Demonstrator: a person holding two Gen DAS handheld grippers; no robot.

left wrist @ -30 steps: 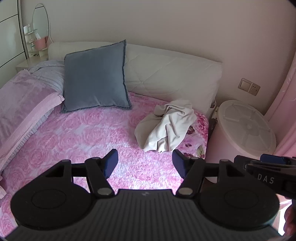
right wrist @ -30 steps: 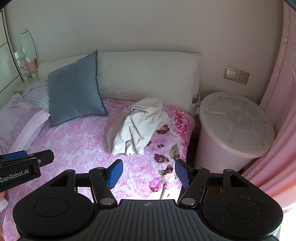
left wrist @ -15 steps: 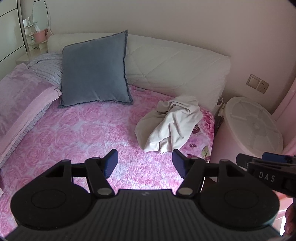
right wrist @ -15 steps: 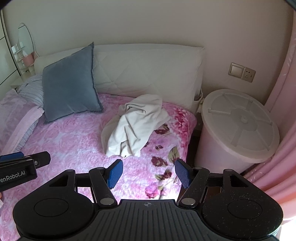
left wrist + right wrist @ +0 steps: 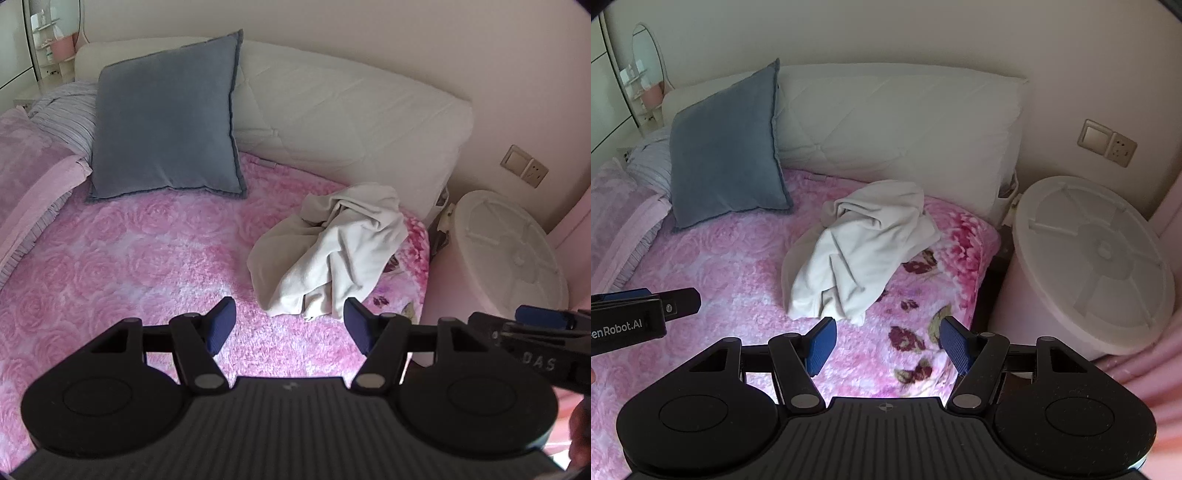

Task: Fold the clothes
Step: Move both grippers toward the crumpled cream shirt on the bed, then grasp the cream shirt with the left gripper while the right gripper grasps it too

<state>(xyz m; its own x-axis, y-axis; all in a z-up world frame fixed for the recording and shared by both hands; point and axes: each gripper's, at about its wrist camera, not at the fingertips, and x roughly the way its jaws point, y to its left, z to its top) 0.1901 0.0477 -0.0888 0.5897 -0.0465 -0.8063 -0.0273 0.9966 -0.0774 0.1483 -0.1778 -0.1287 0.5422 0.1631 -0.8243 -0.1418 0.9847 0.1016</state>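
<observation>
A crumpled cream garment [image 5: 332, 254] lies in a heap on the pink rose-patterned bed cover [image 5: 147, 266], near the bed's right edge. It also shows in the right wrist view [image 5: 860, 251]. My left gripper [image 5: 290, 326] is open and empty, hovering just short of the garment's near edge. My right gripper [image 5: 888, 341] is open and empty, also just short of the garment. The left gripper shows at the left edge of the right wrist view [image 5: 642, 314]. The right gripper shows at the right edge of the left wrist view [image 5: 535, 328].
A grey-blue cushion [image 5: 166, 129] leans on a long white bolster [image 5: 351, 122] at the bed's head. A folded pink blanket [image 5: 33, 177] lies at the left. A white lidded bin [image 5: 1093, 258] stands right of the bed, by a pink curtain [image 5: 1167, 221].
Both grippers have moved forward toward the garment, which now looks larger and closer. Both stay open. The garment has not moved.
</observation>
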